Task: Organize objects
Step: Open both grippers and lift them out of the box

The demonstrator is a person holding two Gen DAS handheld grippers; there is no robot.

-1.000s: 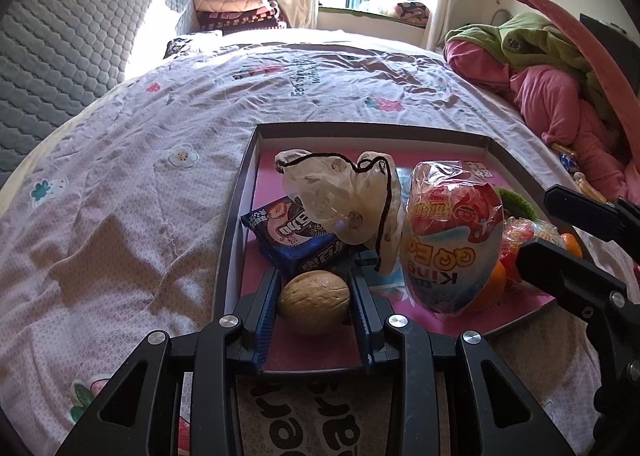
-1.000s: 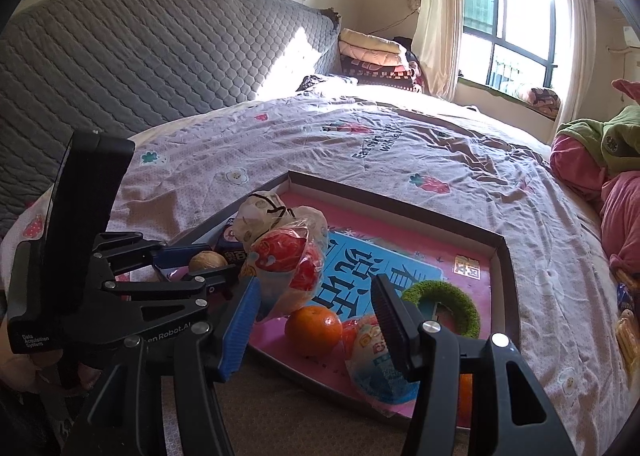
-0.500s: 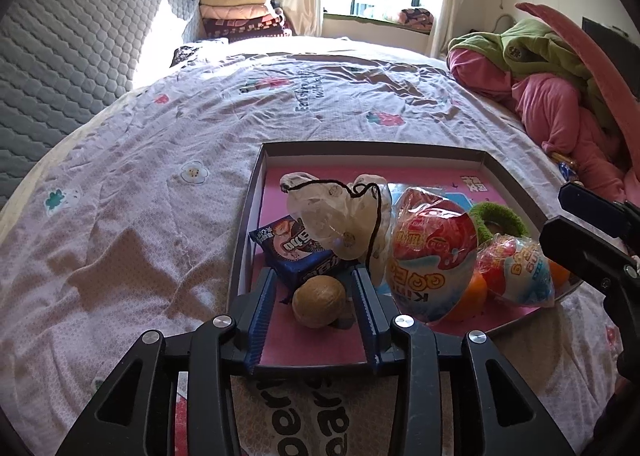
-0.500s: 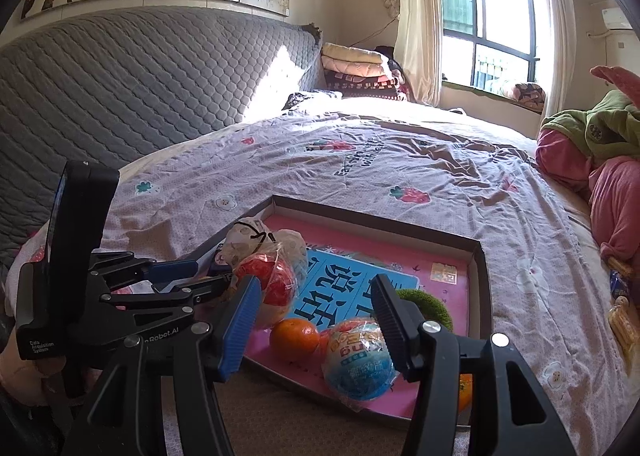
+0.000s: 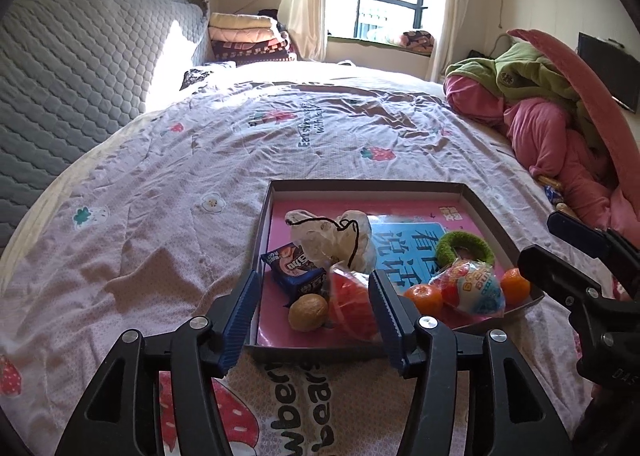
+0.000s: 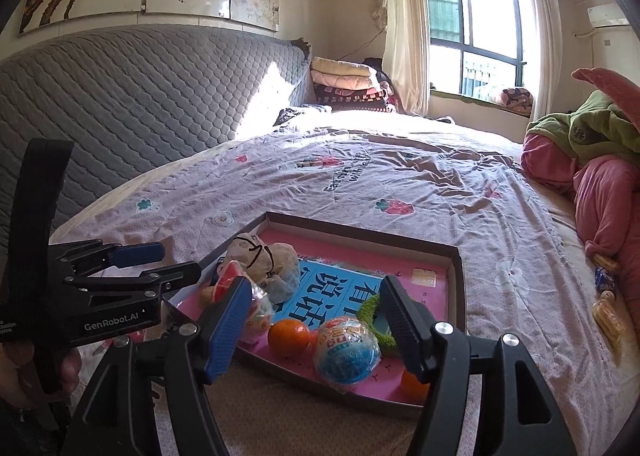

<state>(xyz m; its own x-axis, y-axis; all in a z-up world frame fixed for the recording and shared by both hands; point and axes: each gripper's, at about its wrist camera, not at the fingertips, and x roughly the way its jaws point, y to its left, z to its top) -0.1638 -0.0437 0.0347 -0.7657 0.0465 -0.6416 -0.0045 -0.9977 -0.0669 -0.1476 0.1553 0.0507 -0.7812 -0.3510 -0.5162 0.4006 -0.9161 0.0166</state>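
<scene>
A shallow dark-rimmed tray [image 5: 486, 212] with a pink floor sits on the bedspread [image 5: 168, 184] near the bed's near edge. The left gripper [image 5: 312, 310] hangs just short of the tray's near rim, its blue-padded fingers spread wide and holding nothing. The walnut [image 5: 308, 312] lies on the tray floor at the near left corner, in line with the gap between those fingers but apart from both pads. Just right of it, a red egg-shaped packet [image 5: 352, 308] stands close against the inner face of the right finger; whether it touches the pad I cannot tell. Behind the walnut lies a blue biscuit pack [image 5: 294, 270], and behind that a crumpled white bag with a black cord [image 5: 332, 236].

The right gripper [image 6: 316, 320] is also spread open and empty, held over the tray's near rim toward its right end. Between its fingers, seen from its own camera, a wrapped blue-and-red egg [image 6: 346, 350] rests on the tray floor beside an orange [image 6: 289, 337]. A second orange [image 6: 412, 384] sits at the near right corner, partly behind the right finger. A green fuzzy ring [image 6: 370, 316] lies just beyond the egg, on a blue printed card [image 6: 332, 292] in the tray's middle.
</scene>
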